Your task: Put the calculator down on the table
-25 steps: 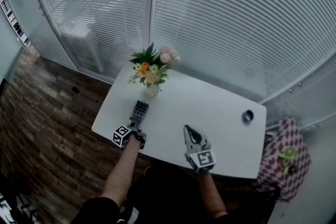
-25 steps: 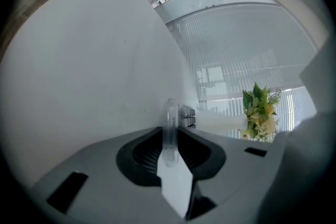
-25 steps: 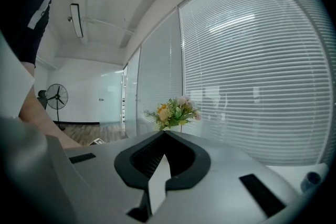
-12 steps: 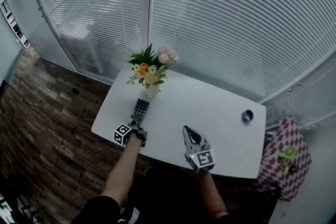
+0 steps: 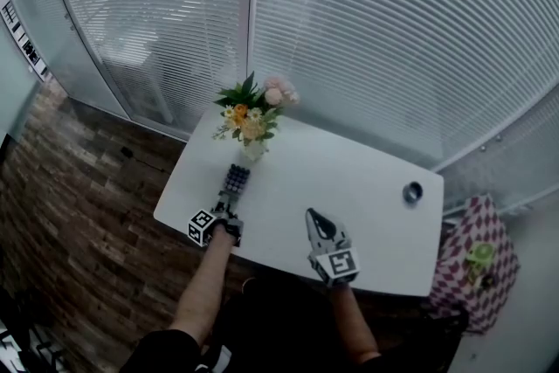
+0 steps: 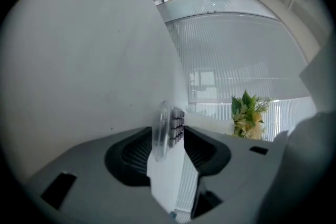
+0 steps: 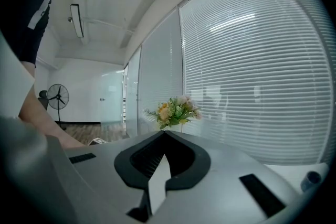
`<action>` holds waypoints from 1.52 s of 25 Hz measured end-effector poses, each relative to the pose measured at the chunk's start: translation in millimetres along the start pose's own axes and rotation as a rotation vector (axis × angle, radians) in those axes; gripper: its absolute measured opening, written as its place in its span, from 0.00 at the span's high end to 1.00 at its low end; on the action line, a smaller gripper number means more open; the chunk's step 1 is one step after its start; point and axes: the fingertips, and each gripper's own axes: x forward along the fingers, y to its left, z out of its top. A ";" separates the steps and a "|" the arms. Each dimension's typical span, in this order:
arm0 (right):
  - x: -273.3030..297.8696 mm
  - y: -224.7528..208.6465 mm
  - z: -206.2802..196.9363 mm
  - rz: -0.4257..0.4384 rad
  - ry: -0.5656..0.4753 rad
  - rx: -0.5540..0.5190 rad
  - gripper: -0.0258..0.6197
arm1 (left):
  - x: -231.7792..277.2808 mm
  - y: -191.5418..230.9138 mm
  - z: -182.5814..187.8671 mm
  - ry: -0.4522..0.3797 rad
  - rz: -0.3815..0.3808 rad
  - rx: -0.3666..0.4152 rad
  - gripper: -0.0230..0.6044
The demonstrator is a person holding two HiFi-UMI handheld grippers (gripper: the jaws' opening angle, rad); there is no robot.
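- The left gripper is at the near-left edge of the white table, its marker cube on its left side. Its 2 jaws are opening. In the left gripper view, ribbed pad shows on both sides of the calculator, so the claw has released it.
- The calculator has its near end between those jaws. The rest of it reaches away from the claw towards the flowers. In the head view it lies on the table close to the left edge. In the left gripper view it is seen edge-on, with its back towards the table top and its keys facing away from it.
- The flowers stand in a vase just beyond the calculator's far end.
- The right gripper hovers over the near edge at mid-table, well apart from the calculator. Its jaws are clenched tip to tip with nothing between them.
- A small dark round object sits near the table's right edge.
- A red-and-white checked cloth is off the right end.
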 end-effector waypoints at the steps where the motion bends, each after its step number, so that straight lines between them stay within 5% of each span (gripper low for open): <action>1: 0.6 0.2 -0.4 0.000 0.001 -0.001 0.95 | -2.6 0.6 0.3 -0.002 -0.002 -0.001 0.69; 14: 8.8 9.1 1.8 0.010 -0.010 -0.003 0.95 | -47.7 -12.0 10.3 -0.048 -0.090 -0.040 0.69; 20: 11.5 12.2 3.9 0.012 -0.009 0.002 0.95 | -58.6 -38.6 19.6 -0.049 -0.136 0.037 0.68; 33: 9.4 13.3 5.1 0.006 -0.019 -0.021 0.95 | -84.1 -140.3 10.1 -0.040 -0.159 0.886 0.65; 38: 7.9 12.1 6.2 0.002 -0.019 -0.004 0.95 | -95.1 -174.7 -5.6 -0.064 -0.197 1.119 0.65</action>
